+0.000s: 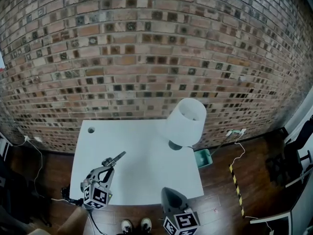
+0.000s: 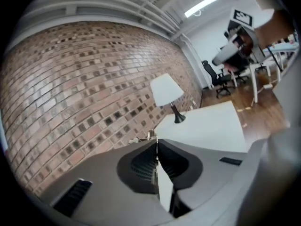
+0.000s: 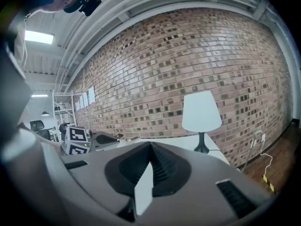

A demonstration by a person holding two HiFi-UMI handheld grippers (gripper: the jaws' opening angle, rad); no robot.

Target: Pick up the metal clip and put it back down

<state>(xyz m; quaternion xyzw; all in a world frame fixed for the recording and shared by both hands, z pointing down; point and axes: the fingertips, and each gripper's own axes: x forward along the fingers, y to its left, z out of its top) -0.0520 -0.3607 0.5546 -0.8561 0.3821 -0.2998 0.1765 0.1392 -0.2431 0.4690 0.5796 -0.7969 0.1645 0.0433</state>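
Observation:
The metal clip is a small silver piece pinched at the tips of my left gripper, over the front left of the white table. In the left gripper view, the jaws of the left gripper are shut on the clip, which sticks out to the left of the tips. I cannot tell whether the clip touches the table. My right gripper hangs at the table's front edge. Its jaws are shut with nothing between them. The right gripper view also shows the left gripper.
A white-shaded lamp stands at the table's back right. A cable hole is at the back left corner. A brick wall runs behind. A teal bin and a yellow-black strip are on the floor to the right.

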